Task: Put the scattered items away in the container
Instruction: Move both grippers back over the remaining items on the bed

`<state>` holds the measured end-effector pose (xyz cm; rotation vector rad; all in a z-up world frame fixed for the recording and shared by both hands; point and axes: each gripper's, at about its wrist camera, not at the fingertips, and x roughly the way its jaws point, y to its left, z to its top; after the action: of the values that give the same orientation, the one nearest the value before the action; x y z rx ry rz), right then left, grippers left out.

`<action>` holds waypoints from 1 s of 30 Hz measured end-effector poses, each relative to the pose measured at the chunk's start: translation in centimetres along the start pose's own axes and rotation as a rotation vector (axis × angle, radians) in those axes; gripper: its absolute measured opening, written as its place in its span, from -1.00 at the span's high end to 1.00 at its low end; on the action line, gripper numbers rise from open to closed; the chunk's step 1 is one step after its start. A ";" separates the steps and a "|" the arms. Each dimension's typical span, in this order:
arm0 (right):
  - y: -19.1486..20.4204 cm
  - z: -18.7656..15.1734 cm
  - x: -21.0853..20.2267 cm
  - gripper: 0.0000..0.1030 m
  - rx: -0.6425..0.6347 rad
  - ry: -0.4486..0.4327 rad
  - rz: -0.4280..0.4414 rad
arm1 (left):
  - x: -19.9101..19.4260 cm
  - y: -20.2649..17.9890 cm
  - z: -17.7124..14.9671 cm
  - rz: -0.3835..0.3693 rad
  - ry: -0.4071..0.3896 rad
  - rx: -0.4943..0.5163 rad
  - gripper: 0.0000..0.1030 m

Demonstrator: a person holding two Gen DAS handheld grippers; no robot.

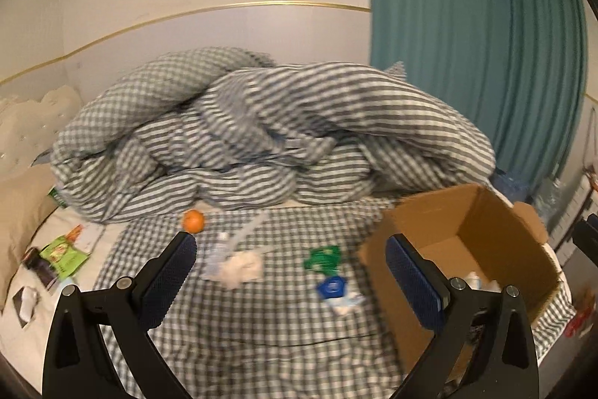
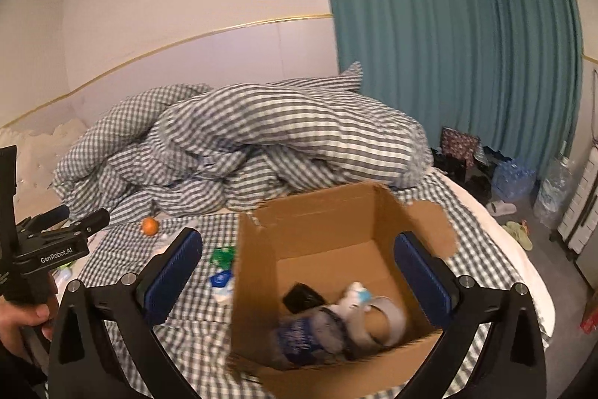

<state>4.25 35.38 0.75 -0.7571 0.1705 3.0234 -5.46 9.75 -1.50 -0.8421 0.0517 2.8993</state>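
Risk of snagging loose checked bedding instead of scattered orange and tissue left of cardboard box at frame centre; both jaws spread wide, empty, left gripper, right gripper

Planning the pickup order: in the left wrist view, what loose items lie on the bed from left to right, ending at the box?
Green packet → orange → crumpled tissue → green item → blue item → cardboard box.
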 end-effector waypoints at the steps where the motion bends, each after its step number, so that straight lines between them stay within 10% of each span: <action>1: 0.7 0.1 0.2 -0.99 -0.011 0.002 0.008 | -0.1 0.8 -0.1 0.010 -0.001 -0.008 -1.00; 19: 13.2 -0.2 3.7 -0.99 -0.150 0.049 0.162 | -1.4 14.2 -1.9 0.188 0.007 -0.084 -1.00; 30: 16.5 -1.0 6.2 -0.99 -0.181 0.091 0.190 | 0.4 16.1 -3.0 0.175 0.047 -0.101 -1.00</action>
<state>-1.51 18.82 -1.39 -0.9449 -0.0331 3.2181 -6.25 -6.42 -4.23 -0.9688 -0.0177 3.0671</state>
